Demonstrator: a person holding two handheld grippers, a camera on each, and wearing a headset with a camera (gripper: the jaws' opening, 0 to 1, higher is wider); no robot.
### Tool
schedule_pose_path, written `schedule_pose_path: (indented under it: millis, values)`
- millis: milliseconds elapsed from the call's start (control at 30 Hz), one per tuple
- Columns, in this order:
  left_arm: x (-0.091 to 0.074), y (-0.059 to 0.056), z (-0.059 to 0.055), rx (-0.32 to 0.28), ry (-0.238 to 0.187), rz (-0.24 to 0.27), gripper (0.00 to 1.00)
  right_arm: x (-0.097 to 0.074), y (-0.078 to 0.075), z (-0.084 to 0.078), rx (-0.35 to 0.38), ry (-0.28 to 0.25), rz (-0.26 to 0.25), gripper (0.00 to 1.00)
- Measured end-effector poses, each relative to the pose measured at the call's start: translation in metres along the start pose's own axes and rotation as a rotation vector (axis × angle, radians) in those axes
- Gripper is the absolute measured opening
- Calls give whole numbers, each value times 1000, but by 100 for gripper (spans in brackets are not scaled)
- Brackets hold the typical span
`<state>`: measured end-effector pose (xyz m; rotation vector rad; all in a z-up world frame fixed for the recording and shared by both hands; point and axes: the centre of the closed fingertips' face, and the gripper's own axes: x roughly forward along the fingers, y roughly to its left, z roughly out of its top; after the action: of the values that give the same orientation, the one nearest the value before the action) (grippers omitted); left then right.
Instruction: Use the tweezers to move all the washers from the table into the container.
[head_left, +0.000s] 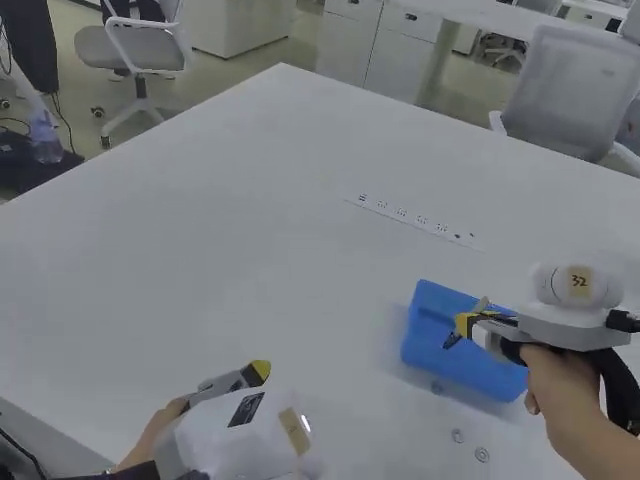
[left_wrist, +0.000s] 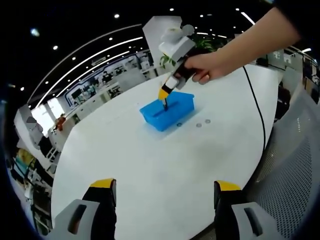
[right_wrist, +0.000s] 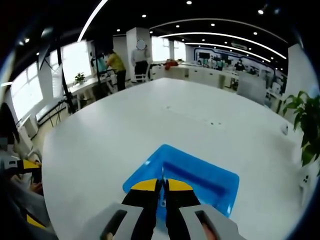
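Note:
The blue container (head_left: 455, 350) sits on the white table (head_left: 250, 220) at the near right. My right gripper (head_left: 466, 325) hovers over it, shut on thin metal tweezers (right_wrist: 162, 176) whose tips point down into the container (right_wrist: 205, 182). Whether the tips hold a washer is too small to tell. Two washers (head_left: 457, 436) lie on the table just in front of the container; in the left gripper view the washers (left_wrist: 198, 124) lie beside the container (left_wrist: 167, 114). My left gripper (left_wrist: 166, 187) stands open and empty at the near left (head_left: 255, 375), well apart from them.
A row of flush sockets (head_left: 415, 217) runs across the table beyond the container. Office chairs (head_left: 575, 90) stand at the far edges. The table's near edge is close under my left gripper. A cable (left_wrist: 257, 107) trails from the right gripper.

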<state>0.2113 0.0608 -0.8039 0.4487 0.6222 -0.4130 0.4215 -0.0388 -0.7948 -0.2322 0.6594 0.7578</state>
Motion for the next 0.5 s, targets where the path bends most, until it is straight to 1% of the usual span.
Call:
schedule_pose_path:
  millis: [200,333,400,500]
  values:
    - [1,0,-2,0,12,-1,81,2,-3,-2,5,7,4,1]
    - [1,-1,-2,-2,12,-6,81,0,-4,0,13,0,9,1]
    - [0,-1,-1,-5,4,-7,82,-3,-3,2,15,-6,11,1]
    - [-1,0,2,-25,-14,-9,83,-12,4,10,22,-34,25,1]
